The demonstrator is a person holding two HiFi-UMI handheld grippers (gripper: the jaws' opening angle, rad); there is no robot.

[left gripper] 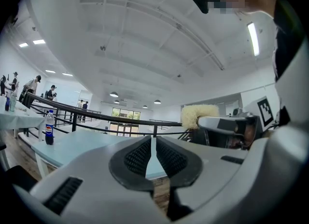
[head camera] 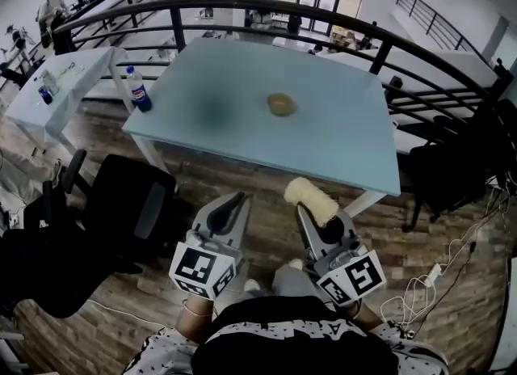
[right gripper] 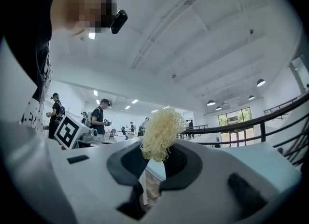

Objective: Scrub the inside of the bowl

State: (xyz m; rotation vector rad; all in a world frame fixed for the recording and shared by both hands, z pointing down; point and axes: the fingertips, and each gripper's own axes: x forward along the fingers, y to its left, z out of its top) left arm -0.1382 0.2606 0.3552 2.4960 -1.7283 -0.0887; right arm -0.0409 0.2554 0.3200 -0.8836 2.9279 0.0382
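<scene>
Head view: high above the table's (head camera: 339,147) near edge, tilted steeply down, whole table top in frame, farther off. Left and right gripper views: low, short of that near edge, close behind own jaws, facing level across the table toward the railing (head camera: 266,3). All three share table top and railing.

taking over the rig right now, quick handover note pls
The left gripper is shut and empty, short of the table.
The right gripper is shut on the scrubber, also short of the table.
The bowl sits upright near the middle of the table, nothing touching it.
Done: scrubber in hand.
Left: reach the bowl, probably steady it with the left gripper, then scrub its inside.
</scene>
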